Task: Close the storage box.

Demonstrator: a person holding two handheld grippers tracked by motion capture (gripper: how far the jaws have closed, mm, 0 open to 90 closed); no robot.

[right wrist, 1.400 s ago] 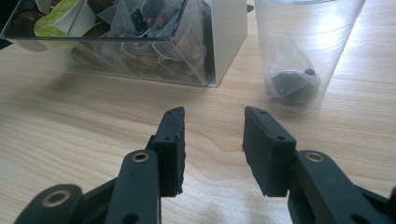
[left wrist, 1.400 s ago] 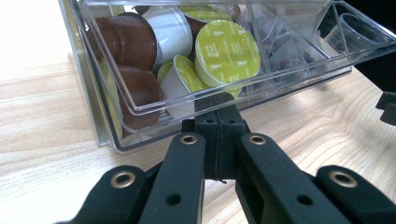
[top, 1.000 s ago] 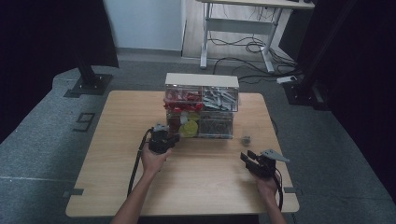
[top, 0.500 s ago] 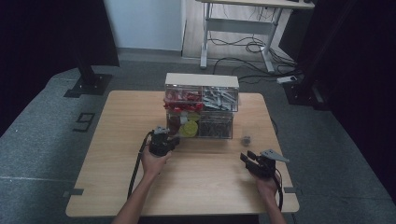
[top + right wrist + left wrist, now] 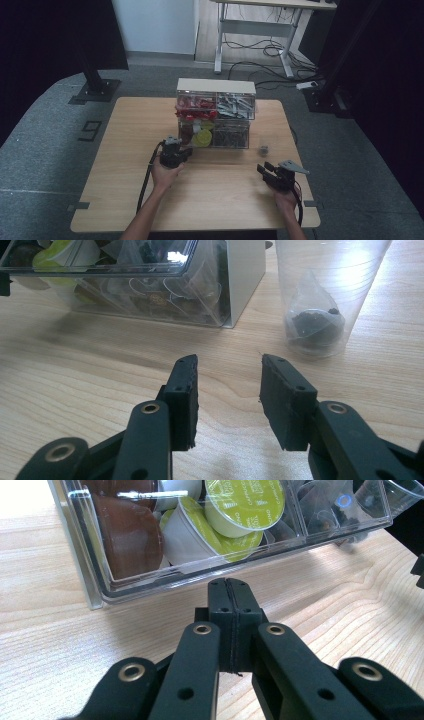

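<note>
Two forearms come in from the near edge of the wooden tabletop (image 5: 125, 150), each hand holding one gripper low over the wood. The left gripper (image 5: 231, 587) points at the front of a clear plastic drawer organiser (image 5: 215, 112), just short of its pulled-out lower drawer (image 5: 95, 587); its jaws are pressed together with nothing between them. Inside that drawer, right ahead of the tips, lie coffee capsules: at least two with lime-green lids (image 5: 242, 500) and at least two brown ones (image 5: 127, 535), with clear tea-bag sachets (image 5: 320, 510) in the next compartment. The right gripper (image 5: 227, 365) rests well apart from the left, near the right front of the tabletop, with its jaws standing apart and empty. Ahead of it and slightly to its right stands one clear plastic cup (image 5: 325, 295), upright, with one dark tea bag (image 5: 314, 325) at its bottom; the cup is near the tips but not touched. The organiser's corner lies beside the cup.
</note>
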